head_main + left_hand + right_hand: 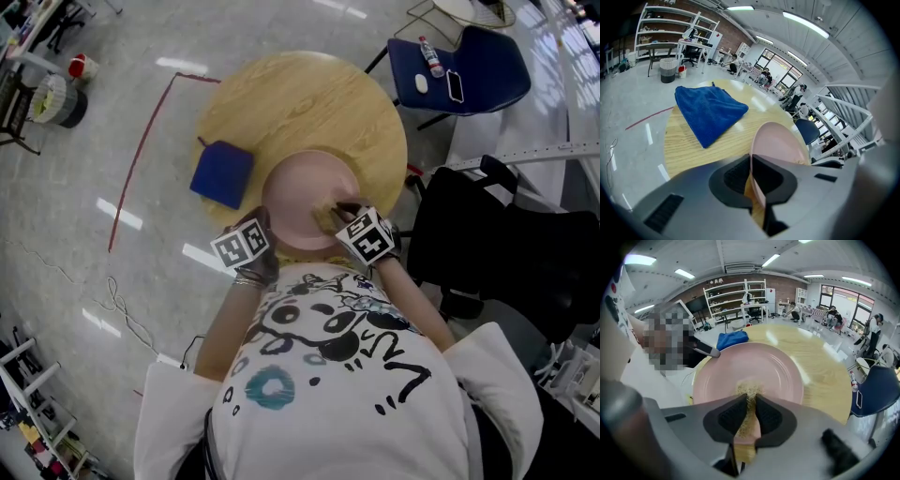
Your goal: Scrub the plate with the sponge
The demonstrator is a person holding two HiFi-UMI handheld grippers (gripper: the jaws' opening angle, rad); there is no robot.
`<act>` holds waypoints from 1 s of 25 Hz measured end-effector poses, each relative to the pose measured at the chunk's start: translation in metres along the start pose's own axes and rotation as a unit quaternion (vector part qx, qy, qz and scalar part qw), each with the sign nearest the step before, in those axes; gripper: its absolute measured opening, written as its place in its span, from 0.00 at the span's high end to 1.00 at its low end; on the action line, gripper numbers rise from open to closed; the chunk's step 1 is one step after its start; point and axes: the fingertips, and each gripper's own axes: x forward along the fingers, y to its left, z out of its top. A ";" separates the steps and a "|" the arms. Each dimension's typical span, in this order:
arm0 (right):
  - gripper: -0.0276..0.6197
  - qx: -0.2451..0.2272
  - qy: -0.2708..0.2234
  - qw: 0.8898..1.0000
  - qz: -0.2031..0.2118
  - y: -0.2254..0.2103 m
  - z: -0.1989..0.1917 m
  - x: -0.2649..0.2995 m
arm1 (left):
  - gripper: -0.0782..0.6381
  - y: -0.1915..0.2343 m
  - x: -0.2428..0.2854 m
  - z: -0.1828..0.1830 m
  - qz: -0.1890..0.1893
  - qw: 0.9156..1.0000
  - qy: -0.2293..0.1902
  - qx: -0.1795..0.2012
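A pink plate is tilted at the near edge of the round wooden table. My left gripper is shut on the plate's near-left rim; the thin pink rim runs edge-on between its pads. A tan, fibrous sponge is pinched in my right gripper, which presses it against the plate's face. Seen from the head camera, that sponge rests on the plate's near-right part, just ahead of the right gripper.
A folded blue cloth lies on the table's left part, beside the plate; it also shows as blue cloth ahead of the left gripper. A blue chair with small items stands far right. A black chair is close at the right.
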 end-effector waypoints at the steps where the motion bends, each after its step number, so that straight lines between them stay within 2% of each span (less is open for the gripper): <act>1: 0.85 -0.003 0.001 1.000 0.008 0.006 0.000 0.001 | 0.85 0.000 0.000 0.000 0.000 1.000 0.000 0.001; 12: 0.85 -0.051 -0.005 0.997 0.059 0.037 0.031 0.022 | 0.85 -0.003 0.001 -0.002 0.003 1.000 0.008 0.014; 25: 0.85 -0.074 -0.027 0.995 0.068 0.037 0.064 0.041 | 0.85 -0.003 0.005 -0.005 0.000 0.998 0.024 0.049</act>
